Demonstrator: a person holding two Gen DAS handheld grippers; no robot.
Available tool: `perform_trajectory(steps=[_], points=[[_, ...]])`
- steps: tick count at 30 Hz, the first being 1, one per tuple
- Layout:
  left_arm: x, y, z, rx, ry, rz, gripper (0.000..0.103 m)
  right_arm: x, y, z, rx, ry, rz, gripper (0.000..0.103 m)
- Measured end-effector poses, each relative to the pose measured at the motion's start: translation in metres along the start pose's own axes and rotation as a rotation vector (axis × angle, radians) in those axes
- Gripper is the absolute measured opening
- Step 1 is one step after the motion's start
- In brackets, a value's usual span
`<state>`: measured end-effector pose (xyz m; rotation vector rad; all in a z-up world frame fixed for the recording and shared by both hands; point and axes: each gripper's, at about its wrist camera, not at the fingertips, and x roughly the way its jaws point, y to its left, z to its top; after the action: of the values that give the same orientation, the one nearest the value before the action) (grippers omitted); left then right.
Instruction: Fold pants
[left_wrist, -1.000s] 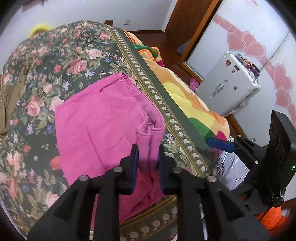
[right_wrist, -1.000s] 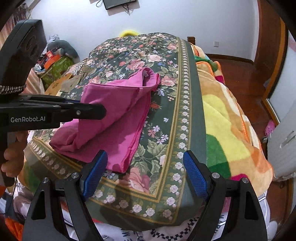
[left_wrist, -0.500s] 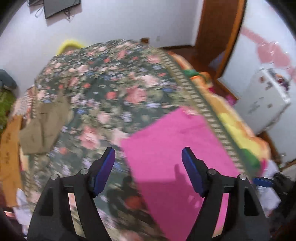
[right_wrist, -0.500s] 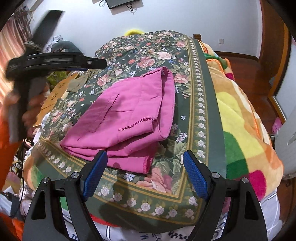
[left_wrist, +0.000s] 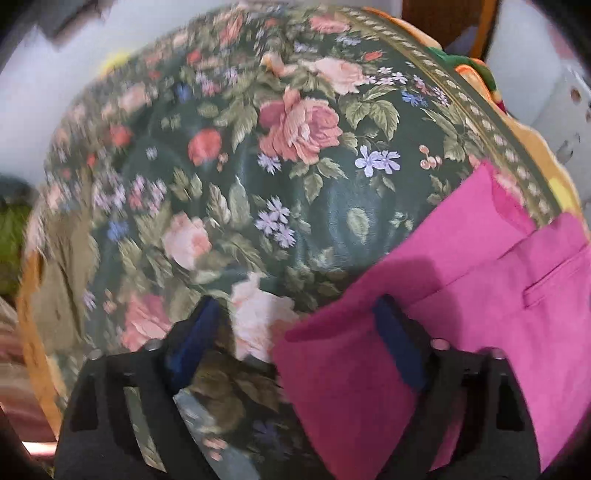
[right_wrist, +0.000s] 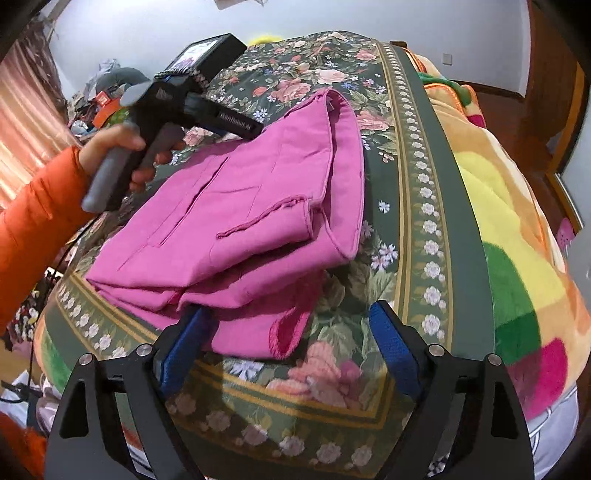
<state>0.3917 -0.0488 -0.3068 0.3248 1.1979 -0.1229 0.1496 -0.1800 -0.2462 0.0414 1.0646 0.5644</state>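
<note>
One pair of pink pants (right_wrist: 251, 221) lay folded on one floral bedspread (right_wrist: 413, 177), near its front edge. Two grippers: left gripper (left_wrist: 295, 343) spread apart over the pants' corner; right gripper (right_wrist: 288, 343) spread apart, gripping nothing, at the pants' front edge.

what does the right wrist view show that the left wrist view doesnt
Only the right wrist view shows the whole folded stack of pink pants, the left hand in an orange sleeve holding the left gripper's handle, and the open right gripper. Only the left wrist view shows the open left gripper straddling the pants' edge, up close. Both show the pants lying on the floral bedspread.
</note>
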Motion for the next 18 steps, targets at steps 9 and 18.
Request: perform_trajectory(steps=[9, 18], points=[[-0.017, 0.038, -0.061, -0.007, -0.023, 0.041, 0.089, 0.007, -0.010, 0.018, -0.019, 0.028, -0.055, 0.086], [-0.062, 0.086, -0.138, -0.218, -0.023, 0.016, 0.089, -0.021, -0.002, 0.010, -0.021, -0.022, -0.090, 0.086]])
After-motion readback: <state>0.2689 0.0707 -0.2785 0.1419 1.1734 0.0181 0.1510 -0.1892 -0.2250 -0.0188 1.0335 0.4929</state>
